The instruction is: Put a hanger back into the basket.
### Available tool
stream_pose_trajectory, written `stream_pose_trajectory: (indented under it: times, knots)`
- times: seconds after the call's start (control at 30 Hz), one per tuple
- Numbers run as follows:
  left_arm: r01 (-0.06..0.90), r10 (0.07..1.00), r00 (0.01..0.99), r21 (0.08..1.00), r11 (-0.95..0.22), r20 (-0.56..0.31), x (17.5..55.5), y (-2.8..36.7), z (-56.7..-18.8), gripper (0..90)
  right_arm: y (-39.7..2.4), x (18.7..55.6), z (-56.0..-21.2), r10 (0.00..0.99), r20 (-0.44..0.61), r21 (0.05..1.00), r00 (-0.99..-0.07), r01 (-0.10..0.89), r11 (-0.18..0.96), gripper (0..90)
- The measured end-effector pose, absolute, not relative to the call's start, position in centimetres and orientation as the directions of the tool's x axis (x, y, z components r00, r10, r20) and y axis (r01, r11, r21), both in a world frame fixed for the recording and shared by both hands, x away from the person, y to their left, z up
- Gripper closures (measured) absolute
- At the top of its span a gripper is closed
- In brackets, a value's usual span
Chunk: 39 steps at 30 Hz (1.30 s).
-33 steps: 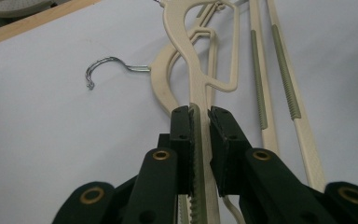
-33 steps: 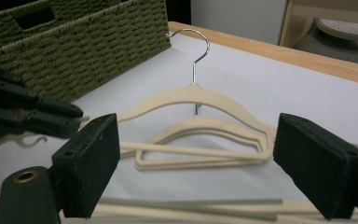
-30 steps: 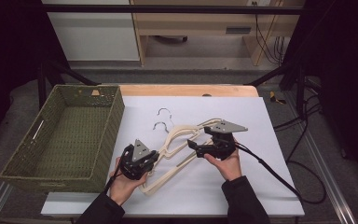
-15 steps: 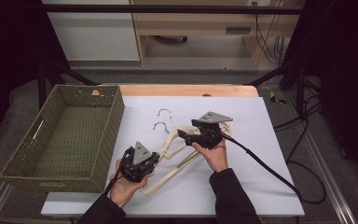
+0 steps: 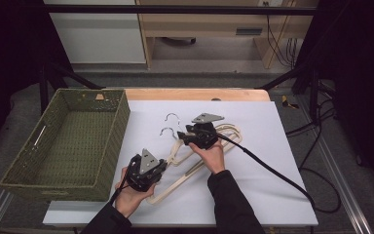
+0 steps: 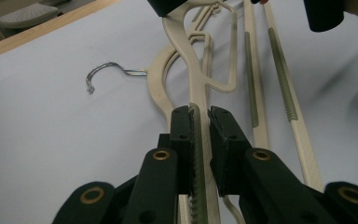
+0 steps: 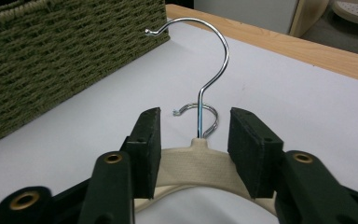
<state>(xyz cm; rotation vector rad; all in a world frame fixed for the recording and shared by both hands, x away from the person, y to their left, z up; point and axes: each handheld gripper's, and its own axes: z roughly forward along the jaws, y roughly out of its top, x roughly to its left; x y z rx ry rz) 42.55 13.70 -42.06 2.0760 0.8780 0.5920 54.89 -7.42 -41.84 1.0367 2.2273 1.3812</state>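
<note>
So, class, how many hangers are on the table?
2. One hanger lies in the left gripper; the other has its neck between the right gripper's open jaws. They overlap, so another could hide beneath.

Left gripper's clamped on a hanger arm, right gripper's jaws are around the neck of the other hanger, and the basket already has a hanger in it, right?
Not quite: the basket is empty in the high view. Both hangers lie on the table, left gripper on an arm, right gripper at a neck.

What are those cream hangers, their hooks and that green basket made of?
The hangers look like moulded plastic: matte cream, with ribbed strips along the bars. The hooks look like metal wire, shiny and chrome-like, catching bright glints. The basket seems woven from grass or paper cord, olive green and dull, its plaited rows plain in the right gripper view.
</note>
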Motion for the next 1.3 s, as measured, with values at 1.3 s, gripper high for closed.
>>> stream_pose_trajectory:
  times: [1.3]
  knots:
    - [0.364,0.73,0.669,0.797,-0.483,0.137,42.3,13.2,-43.1,79.9,-7.0,56.3,-41.4,0.707,0.139,0.825,-0.693,0.477,0.305,89.1]
